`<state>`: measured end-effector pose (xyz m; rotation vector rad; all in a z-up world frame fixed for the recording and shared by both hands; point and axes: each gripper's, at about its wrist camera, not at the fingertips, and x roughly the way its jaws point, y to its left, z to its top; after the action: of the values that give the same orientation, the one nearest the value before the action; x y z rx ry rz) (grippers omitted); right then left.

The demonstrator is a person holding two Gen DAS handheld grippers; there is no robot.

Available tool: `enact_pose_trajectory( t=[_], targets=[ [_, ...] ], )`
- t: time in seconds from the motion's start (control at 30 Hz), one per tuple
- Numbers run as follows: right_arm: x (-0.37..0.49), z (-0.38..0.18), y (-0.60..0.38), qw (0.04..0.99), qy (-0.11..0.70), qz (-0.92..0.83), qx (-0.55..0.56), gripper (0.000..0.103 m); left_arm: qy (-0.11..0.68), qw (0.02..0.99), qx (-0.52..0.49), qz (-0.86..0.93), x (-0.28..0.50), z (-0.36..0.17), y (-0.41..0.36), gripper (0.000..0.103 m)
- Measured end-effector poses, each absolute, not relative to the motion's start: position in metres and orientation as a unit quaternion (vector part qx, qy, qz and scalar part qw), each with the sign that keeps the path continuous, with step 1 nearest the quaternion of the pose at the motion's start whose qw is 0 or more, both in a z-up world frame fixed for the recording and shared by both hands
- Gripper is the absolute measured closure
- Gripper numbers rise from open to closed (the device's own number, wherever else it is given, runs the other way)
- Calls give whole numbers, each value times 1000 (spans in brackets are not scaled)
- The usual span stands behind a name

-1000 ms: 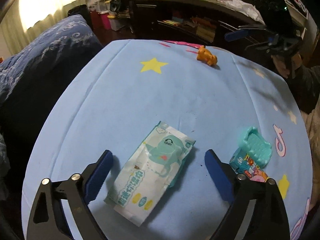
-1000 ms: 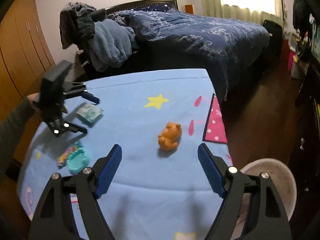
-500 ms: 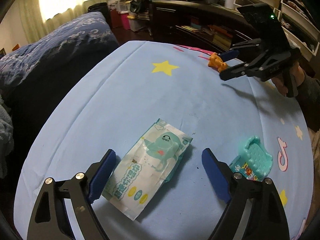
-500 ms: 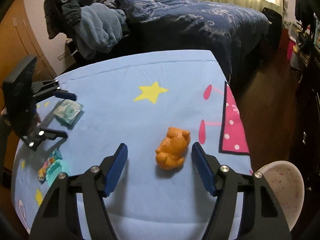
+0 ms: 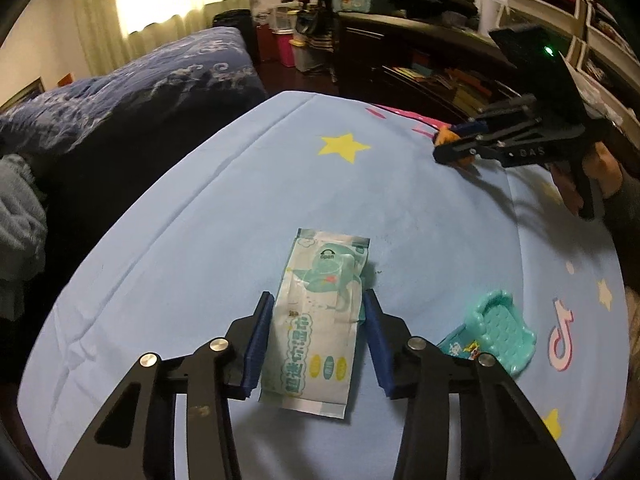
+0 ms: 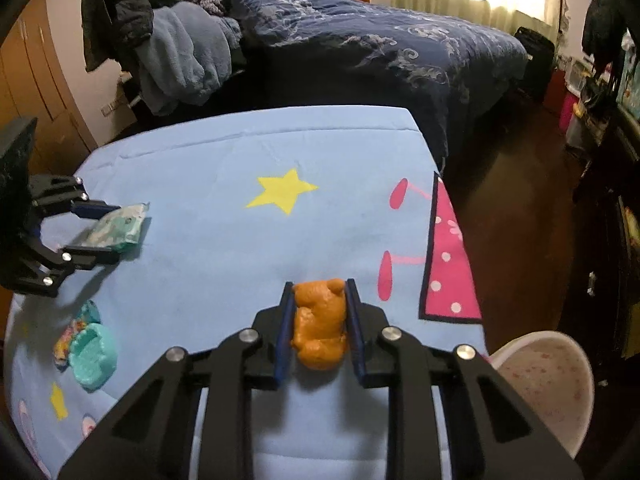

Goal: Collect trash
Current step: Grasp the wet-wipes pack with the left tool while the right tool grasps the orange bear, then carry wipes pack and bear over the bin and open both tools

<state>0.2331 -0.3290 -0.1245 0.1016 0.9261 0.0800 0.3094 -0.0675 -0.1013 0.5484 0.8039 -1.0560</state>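
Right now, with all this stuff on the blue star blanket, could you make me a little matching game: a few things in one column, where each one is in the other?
Things:
1. flat white-and-teal wet-wipe packet
2. orange bear-shaped squishy toy
3. teal plastic toy chair
4. round pale pink basin

Places:
A. lying free on the blanket, on a colourful wrapper
B. between the fingers of the right tool
C. off the blanket's edge, lower down
D. between the fingers of the left tool

Pairs: 1-D, 2-B, 3-A, 4-C
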Motion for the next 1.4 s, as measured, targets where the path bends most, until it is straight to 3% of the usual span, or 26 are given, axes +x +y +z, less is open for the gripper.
enact_pose_trajectory(
  t=[0.3, 0.53, 0.87, 1.27, 1.37, 1.4],
  targets=[
    [204, -105, -323, 899, 422, 82, 77, 78, 359, 772, 252, -460, 300, -96, -68, 59],
    [167, -85, -331, 909, 395, 96, 97, 78, 334, 793, 252, -443, 275, -59, -79, 59],
    [94, -80, -428, 916, 370, 6, 156, 78, 295, 752, 269, -524, 197, -14, -224, 59],
    [58, -127, -525, 898, 389, -75, 192, 78, 351, 695, 294, -555, 163, -63, -376, 57],
    [57, -137, -535, 895, 391, -70, 205, 74, 357, 689, 311, -548, 159, -72, -394, 47],
    [57, -140, -537, 894, 390, -71, 210, 65, 358, 688, 315, -546, 159, -74, -397, 29]
  ],
)
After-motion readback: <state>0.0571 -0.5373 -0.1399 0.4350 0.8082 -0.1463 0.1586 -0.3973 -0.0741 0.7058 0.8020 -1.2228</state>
